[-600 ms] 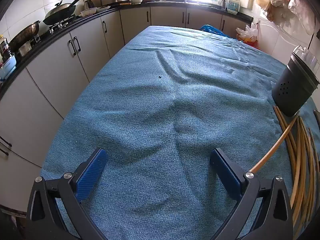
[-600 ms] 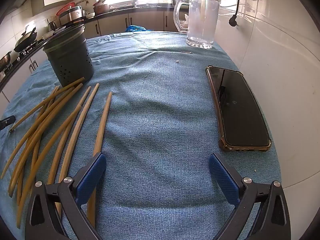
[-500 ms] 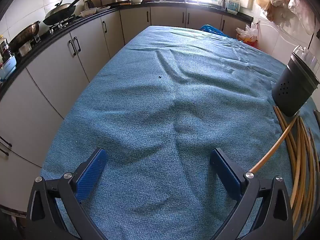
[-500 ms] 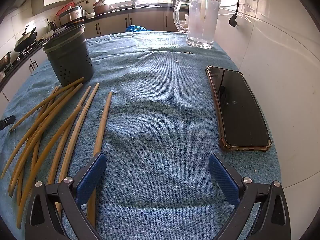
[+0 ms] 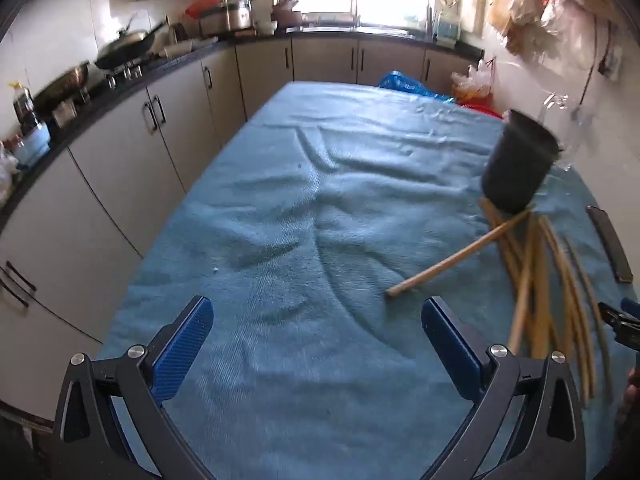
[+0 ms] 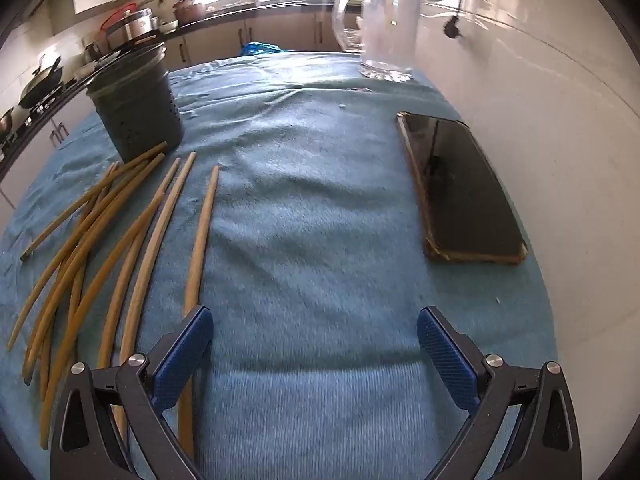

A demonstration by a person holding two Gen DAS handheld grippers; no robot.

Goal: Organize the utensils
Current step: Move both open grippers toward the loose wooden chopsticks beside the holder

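Observation:
Several wooden chopsticks (image 6: pixel 120 240) lie loose on the blue cloth in front of a dark perforated utensil holder (image 6: pixel 136 116). In the left wrist view the chopsticks (image 5: pixel 536 280) lie at the right below the holder (image 5: pixel 518 168), with one chopstick (image 5: pixel 456 258) angled out toward the middle. My left gripper (image 5: pixel 316 332) is open and empty above the cloth, left of the chopsticks. My right gripper (image 6: pixel 314 344) is open and empty, its left finger over the rightmost chopstick (image 6: pixel 200 240).
A black phone (image 6: pixel 460 188) lies on the cloth by the white wall on the right. A glass pitcher (image 6: pixel 384 28) stands at the far right. Kitchen cabinets (image 5: pixel 132 148) and a stove with pans run along the left. The table edge drops off on the left.
Both views have shifted and blurred. My left gripper has risen and pulled back, showing more of the chopsticks and holder. My right gripper has moved slightly forward. Both stay open.

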